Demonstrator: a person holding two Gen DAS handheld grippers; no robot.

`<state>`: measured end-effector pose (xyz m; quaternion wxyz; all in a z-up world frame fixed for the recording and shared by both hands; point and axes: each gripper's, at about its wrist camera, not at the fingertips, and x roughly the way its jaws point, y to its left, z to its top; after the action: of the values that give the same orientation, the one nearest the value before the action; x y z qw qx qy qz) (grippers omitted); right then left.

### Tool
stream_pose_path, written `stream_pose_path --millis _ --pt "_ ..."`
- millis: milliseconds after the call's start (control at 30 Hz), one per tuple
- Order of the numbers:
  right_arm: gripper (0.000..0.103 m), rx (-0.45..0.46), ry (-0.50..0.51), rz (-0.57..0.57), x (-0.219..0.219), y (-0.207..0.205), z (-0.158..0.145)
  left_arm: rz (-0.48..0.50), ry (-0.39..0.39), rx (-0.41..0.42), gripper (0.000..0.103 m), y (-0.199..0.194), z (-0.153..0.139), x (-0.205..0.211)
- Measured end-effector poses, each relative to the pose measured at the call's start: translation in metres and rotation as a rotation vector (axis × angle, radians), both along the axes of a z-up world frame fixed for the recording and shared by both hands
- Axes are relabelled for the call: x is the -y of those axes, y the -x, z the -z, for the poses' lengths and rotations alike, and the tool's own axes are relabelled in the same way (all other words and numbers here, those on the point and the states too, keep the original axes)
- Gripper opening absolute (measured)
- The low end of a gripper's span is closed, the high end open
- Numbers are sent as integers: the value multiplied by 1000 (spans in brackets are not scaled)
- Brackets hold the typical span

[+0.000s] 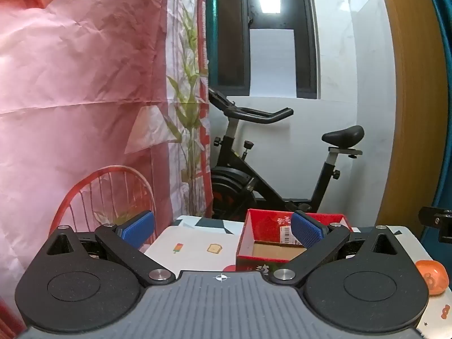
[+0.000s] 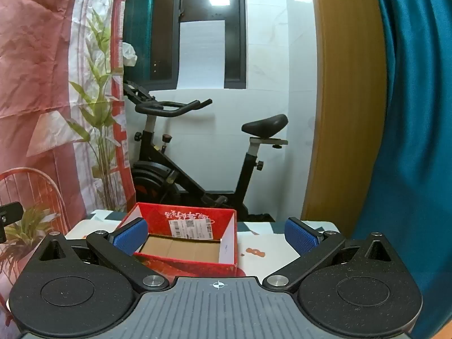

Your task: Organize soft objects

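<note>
An open red cardboard box (image 1: 271, 243) with a bare brown bottom stands on a small white table (image 1: 192, 251) printed with little pictures. In the right wrist view the same red box (image 2: 186, 240) sits straight ahead, and nothing lies inside it. An orange soft toy (image 1: 432, 278) rests on the table at the right edge of the left wrist view. My left gripper (image 1: 223, 230) hovers over the near table edge, open, nothing between its blue pads. My right gripper (image 2: 216, 237) is also open and empty, with its left pad (image 2: 131, 238) in front of the box's left wall.
A black exercise bike (image 1: 254, 169) stands behind the table against a white wall. A red wire chair (image 1: 104, 195) and a pink patterned curtain (image 1: 84, 84) are on the left. A wooden door frame (image 2: 347, 99) and teal cloth (image 2: 418, 141) fill the right.
</note>
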<state>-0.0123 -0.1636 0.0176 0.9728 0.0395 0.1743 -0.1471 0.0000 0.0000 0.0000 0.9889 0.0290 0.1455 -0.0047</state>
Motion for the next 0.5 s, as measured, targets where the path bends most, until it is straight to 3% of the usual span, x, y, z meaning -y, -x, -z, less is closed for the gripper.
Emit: stream_pose_path --millis 500 --pt "103 4 -3 0 0 1 0 32 -16 -2 103 -1 3 -1"
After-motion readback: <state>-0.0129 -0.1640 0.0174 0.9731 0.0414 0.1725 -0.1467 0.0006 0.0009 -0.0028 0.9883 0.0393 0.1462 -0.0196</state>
